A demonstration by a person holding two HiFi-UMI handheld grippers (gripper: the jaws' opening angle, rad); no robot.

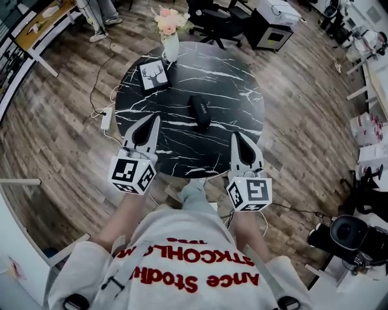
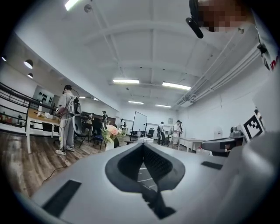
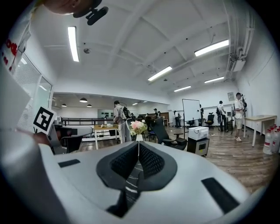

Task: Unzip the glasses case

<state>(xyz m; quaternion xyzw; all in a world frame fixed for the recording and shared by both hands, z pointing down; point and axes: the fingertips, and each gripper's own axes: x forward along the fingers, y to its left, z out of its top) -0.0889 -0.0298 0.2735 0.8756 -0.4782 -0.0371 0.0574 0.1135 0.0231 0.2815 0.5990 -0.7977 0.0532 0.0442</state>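
A black glasses case [image 1: 199, 112] lies zipped shut near the middle of the round black marble table [image 1: 236, 91]. My left gripper [image 1: 156, 119] hovers over the table's near left part, pointing level toward the far side, its tip a short way left of the case. My right gripper [image 1: 234, 136] hovers over the near right edge, its tip right of and nearer than the case. Both are shut with nothing between the jaws and neither touches the case. In the left gripper view [image 2: 142, 143] and the right gripper view [image 3: 138, 142] the jaws meet at the tip and hide the case.
A white vase of pink flowers [image 1: 170, 30] and a framed deer picture [image 1: 153, 75] stand at the table's far left. A power strip [image 1: 107, 118] with cables lies on the wooden floor to the left. An office chair [image 1: 212, 18] and a cabinet [image 1: 273, 27] stand beyond the table.
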